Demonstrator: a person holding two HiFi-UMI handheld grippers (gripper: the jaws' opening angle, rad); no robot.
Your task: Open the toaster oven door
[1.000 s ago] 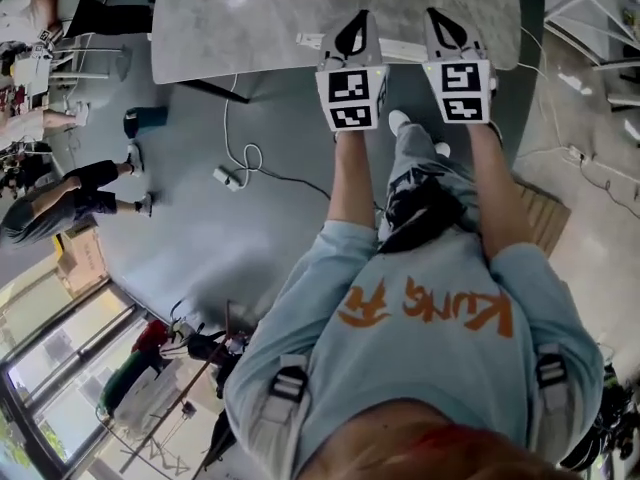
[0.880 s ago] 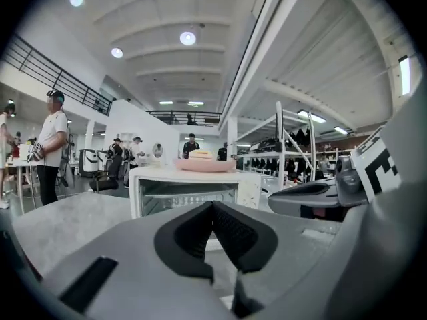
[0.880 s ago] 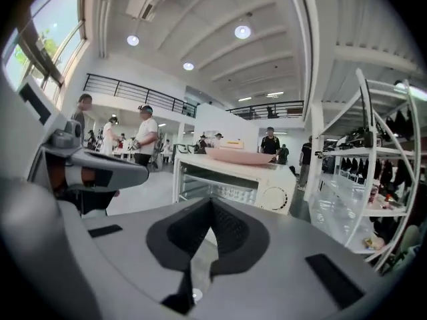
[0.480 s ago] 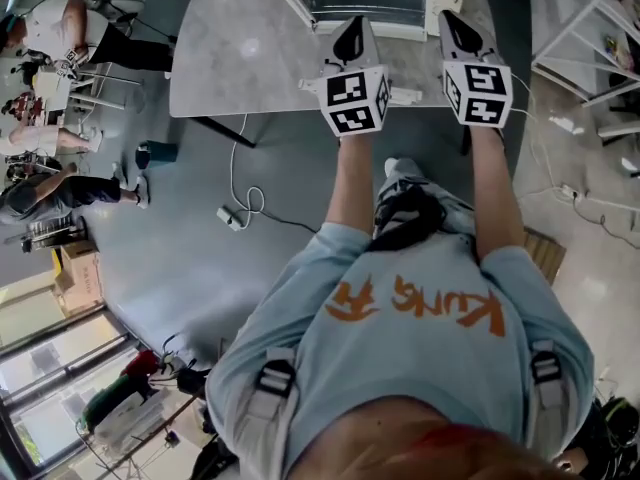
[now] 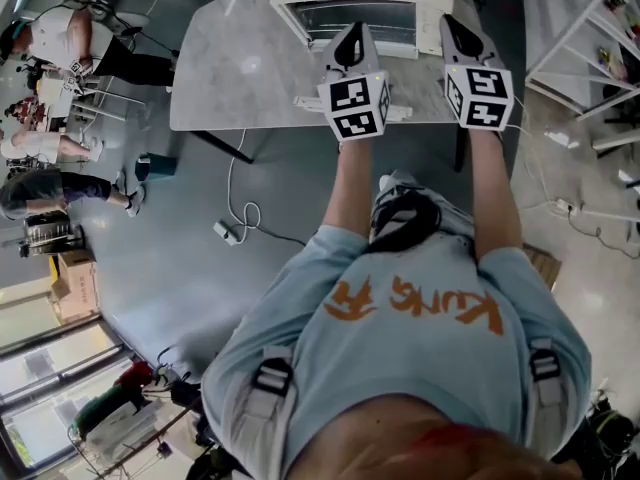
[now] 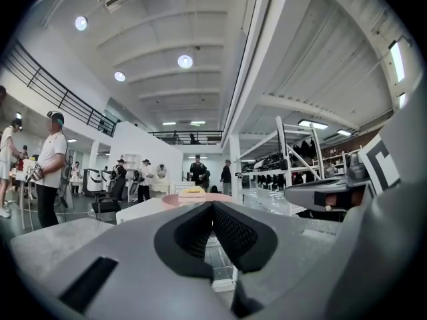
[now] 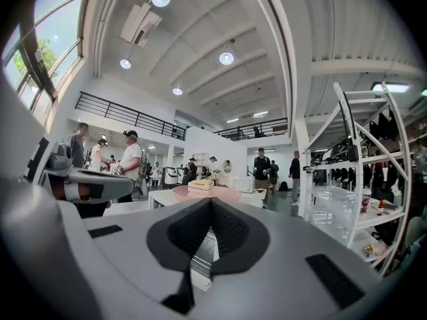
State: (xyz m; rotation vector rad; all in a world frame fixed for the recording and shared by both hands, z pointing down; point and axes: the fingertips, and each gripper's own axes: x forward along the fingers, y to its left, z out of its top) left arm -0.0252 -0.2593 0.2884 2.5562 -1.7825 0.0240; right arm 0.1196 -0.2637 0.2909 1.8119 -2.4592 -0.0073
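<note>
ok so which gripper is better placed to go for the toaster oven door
Left, probably. The left gripper points at the middle of the toaster oven door; the right gripper sits by its right edge. Both are shut.

Grey table bearing white toaster oven

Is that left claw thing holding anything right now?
No, the left gripper has its jaws pressed together with nothing between them.

Left gripper, right gripper: level, closed.
</note>
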